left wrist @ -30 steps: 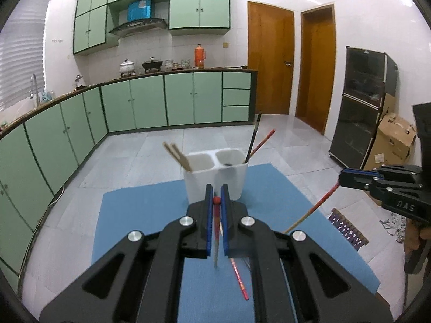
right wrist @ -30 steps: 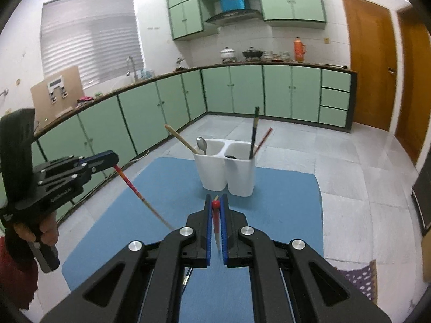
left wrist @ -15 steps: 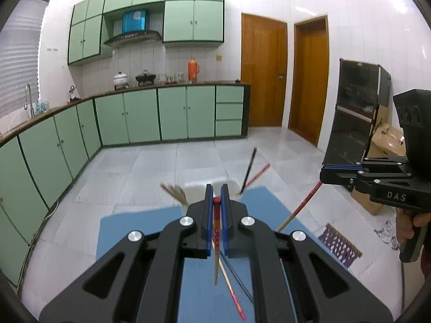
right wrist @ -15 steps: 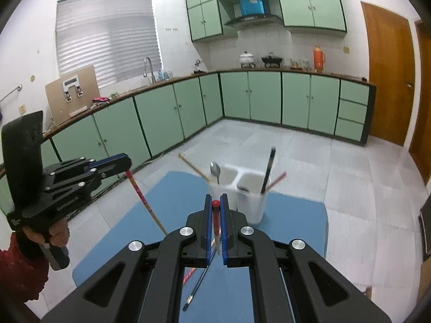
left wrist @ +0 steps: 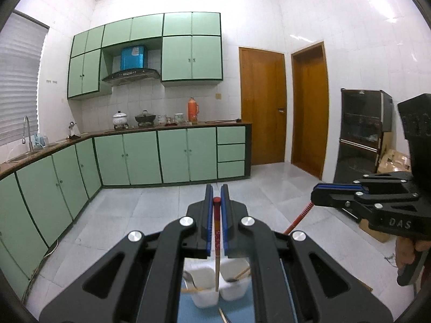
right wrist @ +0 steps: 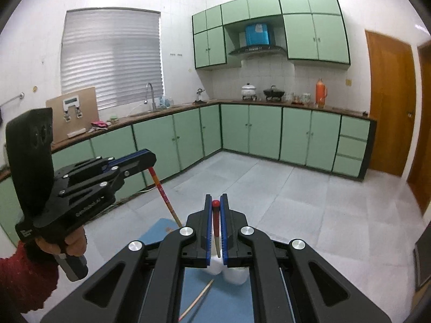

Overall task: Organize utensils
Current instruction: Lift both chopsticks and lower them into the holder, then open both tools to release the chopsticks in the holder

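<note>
My left gripper (left wrist: 216, 190) is shut on a red-topped chopstick (left wrist: 217, 228) that hangs down over the white two-cup holder (left wrist: 203, 294). The holder shows only through the gap under the jaws, with a spoon (left wrist: 188, 276) in its left cup. My right gripper (right wrist: 215, 199) is shut on a second red chopstick (right wrist: 216, 227), above the holder (right wrist: 233, 276) on the blue mat (right wrist: 164, 227). Each gripper appears in the other's view: the right gripper (left wrist: 316, 193) with its slanting chopstick (left wrist: 299, 218), and the left gripper (right wrist: 151, 158) with its chopstick (right wrist: 164, 197).
Loose chopsticks (right wrist: 200, 297) lie on the mat in front of the holder. A hand in a red sleeve (right wrist: 29, 277) grips the left handle. Green floor cabinets (left wrist: 140, 158) line the far walls. A dark cabinet (left wrist: 361, 137) and cardboard boxes (left wrist: 393, 158) stand on the right.
Both grippers have risen with their chopsticks still clamped. The holder and mat have slid to the bottom of both views, largely hidden under the jaws.
</note>
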Tool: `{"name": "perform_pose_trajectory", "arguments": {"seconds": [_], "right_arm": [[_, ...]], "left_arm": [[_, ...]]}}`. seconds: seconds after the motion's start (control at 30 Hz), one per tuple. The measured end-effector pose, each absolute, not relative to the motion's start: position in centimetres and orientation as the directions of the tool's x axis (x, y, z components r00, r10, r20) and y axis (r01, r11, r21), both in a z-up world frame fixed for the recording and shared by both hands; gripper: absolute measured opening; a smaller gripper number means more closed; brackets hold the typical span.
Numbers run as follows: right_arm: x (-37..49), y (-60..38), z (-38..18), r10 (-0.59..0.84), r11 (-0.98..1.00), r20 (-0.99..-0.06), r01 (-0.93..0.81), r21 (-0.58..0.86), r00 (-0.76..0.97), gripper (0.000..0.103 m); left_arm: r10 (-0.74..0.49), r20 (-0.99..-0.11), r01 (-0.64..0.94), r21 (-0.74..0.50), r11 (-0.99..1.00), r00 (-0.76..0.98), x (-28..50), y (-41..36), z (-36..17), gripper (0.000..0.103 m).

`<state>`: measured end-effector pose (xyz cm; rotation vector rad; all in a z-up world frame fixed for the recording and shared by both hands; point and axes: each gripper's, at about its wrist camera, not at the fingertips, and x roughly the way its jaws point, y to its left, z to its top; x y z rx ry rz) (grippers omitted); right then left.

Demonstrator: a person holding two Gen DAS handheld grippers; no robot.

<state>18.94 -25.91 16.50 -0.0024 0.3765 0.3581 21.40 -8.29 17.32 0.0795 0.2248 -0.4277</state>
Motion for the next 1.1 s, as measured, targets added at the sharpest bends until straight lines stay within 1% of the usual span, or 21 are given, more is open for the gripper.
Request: {"name": "perform_pose_trajectory", "arguments": {"seconds": [0.1, 0.2, 0.33, 0.43, 0.57, 0.7, 0.77, 0.83, 0.87, 0.93, 0.97, 1.03, 1.07, 1.1], "right_arm": [[21.3, -25.8, 16.1, 0.309, 0.947, -0.380, -0.320, 0.036, 0.872, 0.006], [23.6, -25.5, 14.5, 0.280, 0.954, -0.413, -0.300, 0.019, 0.866, 0.006], [26.5, -25.4, 11.2, 0.272, 0.956, -0.469, -0.290, 0.037, 0.840, 0.006], [27.8, -25.5, 9.5, 0.276, 0.956, -0.492, -0.288, 0.053, 0.826, 0.006], [28.7, -25.3, 7.9, 0.276, 0.957, -0.513, -0.284, 0.065, 0.813, 0.006], [29.1, -25.4, 6.7, 0.279, 0.956, -0.534, -0.281, 0.079, 0.798, 0.007], [29.1, -25.4, 6.5, 0.285, 0.955, -0.537, -0.285, 0.085, 0.794, 0.008], [28.9, -25.6, 6.5, 0.284, 0.955, -0.534, -0.284, 0.084, 0.797, 0.014], [28.7, -25.8, 6.6, 0.285, 0.955, -0.529, -0.281, 0.090, 0.799, 0.016], [28.2, -26.1, 6.7, 0.286, 0.956, -0.520, -0.276, 0.099, 0.805, 0.028], [27.9, -26.3, 6.8, 0.284, 0.957, -0.515, -0.271, 0.102, 0.809, 0.031], [26.8, -26.7, 7.1, 0.283, 0.958, -0.500, -0.263, 0.112, 0.818, 0.041], [26.2, -26.8, 7.1, 0.284, 0.958, -0.492, -0.259, 0.119, 0.823, 0.044], [25.6, -27.0, 7.1, 0.282, 0.959, -0.486, -0.255, 0.123, 0.827, 0.052]], "left_arm": [[-0.379, -0.236, 0.399, 0.039, 0.916, 0.895, 23.7, -9.2, 16.5, 0.005], [-0.360, -0.257, 0.382, 0.039, 0.923, 0.897, 25.7, -9.7, 14.8, 0.005], [-0.338, -0.326, 0.365, 0.024, 0.931, 0.883, 28.5, -9.9, 11.6, 0.005], [-0.318, -0.382, 0.352, 0.021, 0.936, 0.868, 30.0, -9.8, 9.2, 0.005], [-0.302, -0.437, 0.345, 0.022, 0.938, 0.847, 31.1, -9.1, 7.2, 0.005], [-0.302, -0.465, 0.342, 0.002, 0.940, 0.832, 31.5, -8.1, 6.3, 0.008], [-0.302, -0.465, 0.341, -0.002, 0.940, 0.832, 31.4, -7.6, 6.4, 0.014], [-0.298, -0.461, 0.333, -0.005, 0.943, 0.836, 31.1, -7.4, 6.9, 0.032], [-0.298, -0.454, 0.331, -0.007, 0.944, 0.840, 30.9, -7.3, 7.1, 0.034], [-0.303, -0.440, 0.332, -0.012, 0.943, 0.845, 30.3, -6.9, 7.7, 0.039], [-0.306, -0.433, 0.333, -0.013, 0.943, 0.848, 29.9, -6.7, 8.0, 0.041], [-0.303, -0.416, 0.329, -0.011, 0.944, 0.858, 28.6, -6.2, 8.5, 0.051], [-0.300, -0.408, 0.324, -0.011, 0.946, 0.862, 27.9, -5.9, 8.6, 0.054], [-0.300, -0.404, 0.322, -0.012, 0.947, 0.864, 27.4, -5.7, 8.7, 0.058]]}}
